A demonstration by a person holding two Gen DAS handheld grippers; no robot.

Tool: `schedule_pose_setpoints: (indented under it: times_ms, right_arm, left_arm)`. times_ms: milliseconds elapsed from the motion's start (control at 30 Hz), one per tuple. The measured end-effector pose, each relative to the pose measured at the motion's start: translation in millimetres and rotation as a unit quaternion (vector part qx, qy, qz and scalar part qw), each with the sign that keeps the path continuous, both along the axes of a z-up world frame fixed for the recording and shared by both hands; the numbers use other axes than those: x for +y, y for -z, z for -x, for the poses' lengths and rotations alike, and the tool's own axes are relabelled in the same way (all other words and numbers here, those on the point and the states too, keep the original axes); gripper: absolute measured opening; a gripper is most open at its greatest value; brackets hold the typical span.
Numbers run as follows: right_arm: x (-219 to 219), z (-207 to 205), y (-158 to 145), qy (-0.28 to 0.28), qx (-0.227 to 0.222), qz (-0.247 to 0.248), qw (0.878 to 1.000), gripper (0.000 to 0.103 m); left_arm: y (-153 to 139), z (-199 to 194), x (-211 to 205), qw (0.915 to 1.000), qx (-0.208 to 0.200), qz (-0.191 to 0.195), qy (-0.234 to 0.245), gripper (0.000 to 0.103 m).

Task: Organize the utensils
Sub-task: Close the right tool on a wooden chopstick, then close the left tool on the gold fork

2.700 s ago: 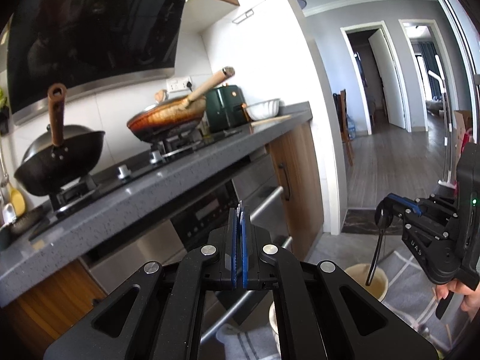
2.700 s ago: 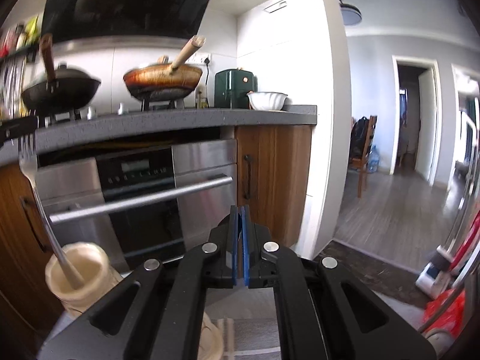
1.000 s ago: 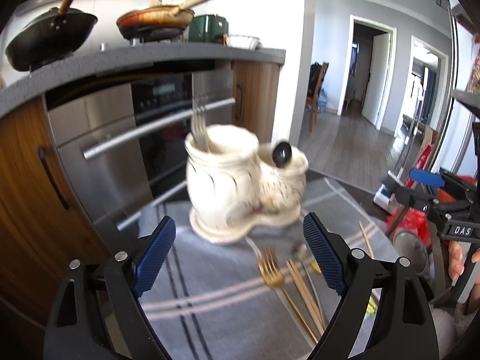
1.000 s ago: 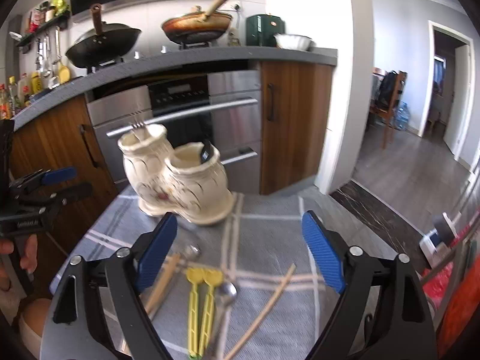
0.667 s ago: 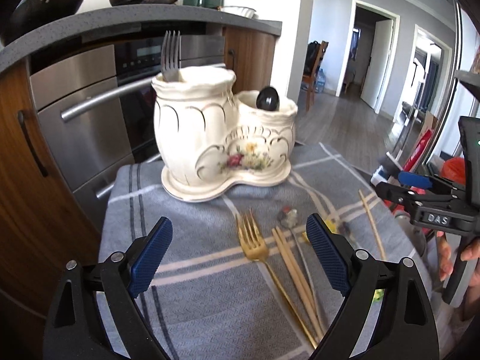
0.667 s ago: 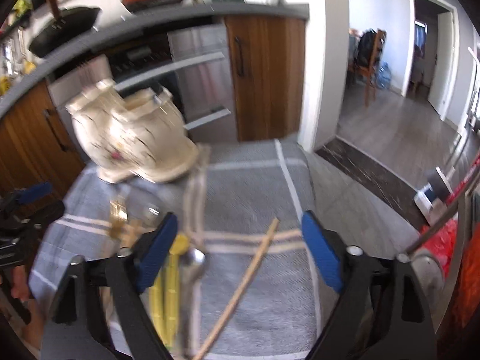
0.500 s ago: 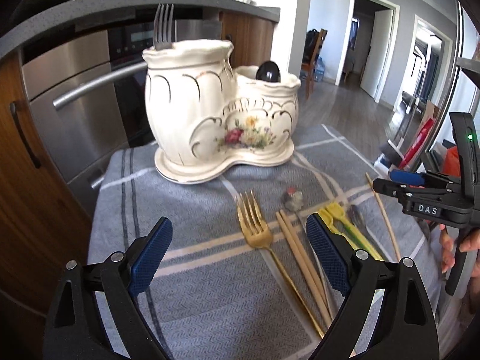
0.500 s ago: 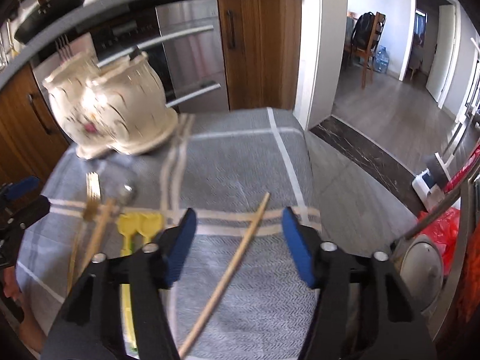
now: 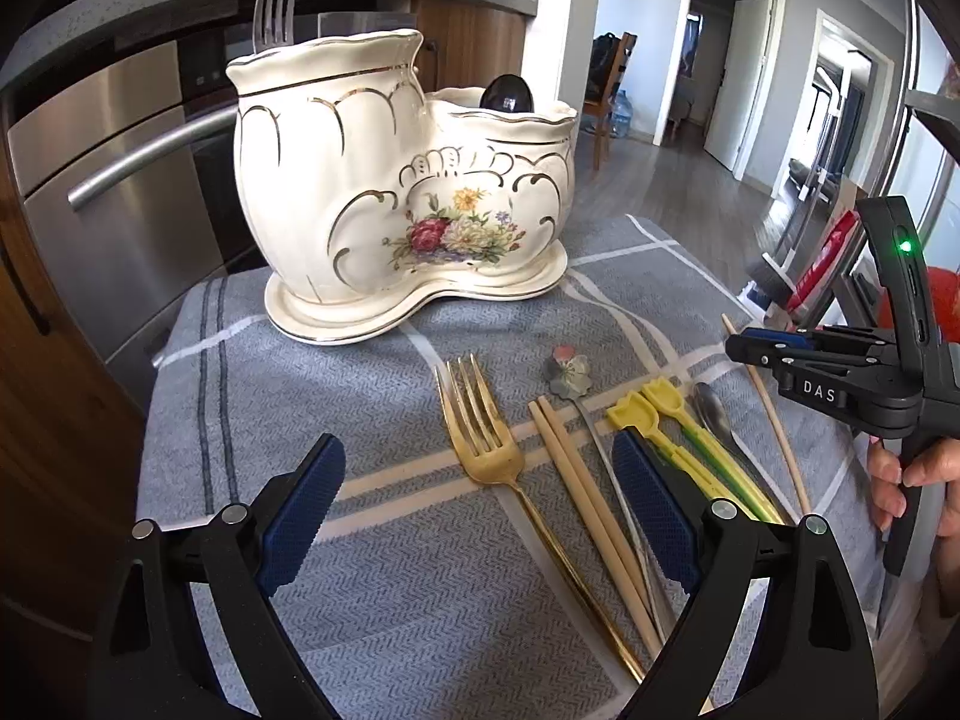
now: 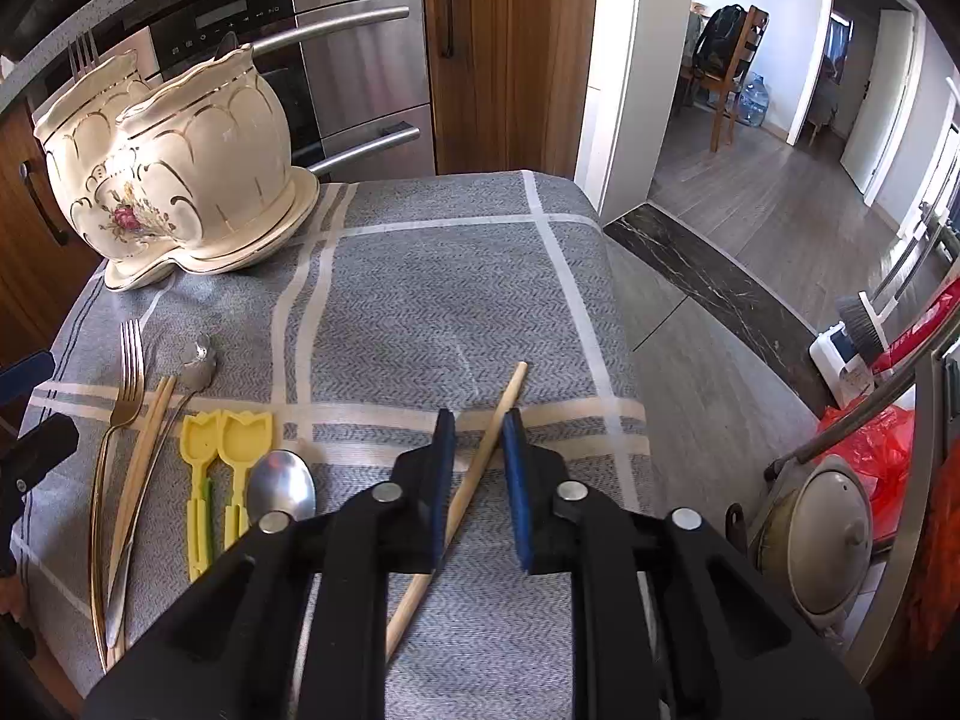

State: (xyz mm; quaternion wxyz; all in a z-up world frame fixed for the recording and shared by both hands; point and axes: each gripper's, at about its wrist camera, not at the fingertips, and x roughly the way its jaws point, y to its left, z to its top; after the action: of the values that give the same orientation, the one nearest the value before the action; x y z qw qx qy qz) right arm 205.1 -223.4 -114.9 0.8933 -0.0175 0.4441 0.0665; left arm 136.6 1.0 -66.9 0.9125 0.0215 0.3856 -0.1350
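A cream flowered ceramic holder (image 9: 390,192) (image 10: 174,168) stands at the back of the cloth, with a silver fork (image 9: 273,6) in its tall pot and a black spoon (image 9: 509,95) in its low one. My left gripper (image 9: 474,450) hangs wide open just above a gold fork (image 9: 480,432) and a chopstick pair (image 9: 576,480). To their right lie a flower-ended spoon (image 9: 567,372), yellow utensils (image 9: 660,420) and a silver spoon (image 9: 711,414). My right gripper (image 10: 478,420) is closing around a single wooden chopstick (image 10: 516,375), which lies between the jaws with a gap still showing.
A grey plaid cloth (image 10: 420,300) covers the small table, whose right edge drops to the floor. A steel oven (image 10: 360,60) and wood cabinets stand behind. A lidded clay pot (image 10: 822,540) and a red bag (image 10: 870,444) sit low at the right.
Both grippers have sunk toward the cloth. The right jaws have narrowed from wide open to close around the single chopstick. The left jaws stay wide open.
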Motion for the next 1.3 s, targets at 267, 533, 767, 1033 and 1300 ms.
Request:
schedule_pose_setpoints:
  times_ms: [267, 533, 767, 1033, 1300]
  right_arm:
    - [-12, 2, 0, 0.011, 0.007, -0.047, 0.999, 0.008]
    - [-11, 4, 1, -0.002, -0.010, -0.047, 0.999, 0.005]
    - [-18, 7, -1, 0.002, -0.019, -0.060, 0.998, 0.005]
    - [-16, 11, -10, -0.011, -0.035, -0.074, 0.997, 0.005]
    - [-11, 12, -12, -0.025, -0.040, -0.079, 0.996, 0.005]
  left_arm:
    - [5, -1, -2, 0.9999, 0.008, -0.007, 0.004, 0.090]
    - [13, -16, -2, 0.9998, 0.004, -0.018, -0.003, 0.089]
    - [20, -38, 9, 0.9992, 0.035, 0.018, -0.007, 0.066]
    - [19, -61, 0, 0.9990, 0.043, -0.009, 0.011, 0.042]
    - [27, -60, -9, 0.9980, 0.039, -0.035, 0.036, 0.032]
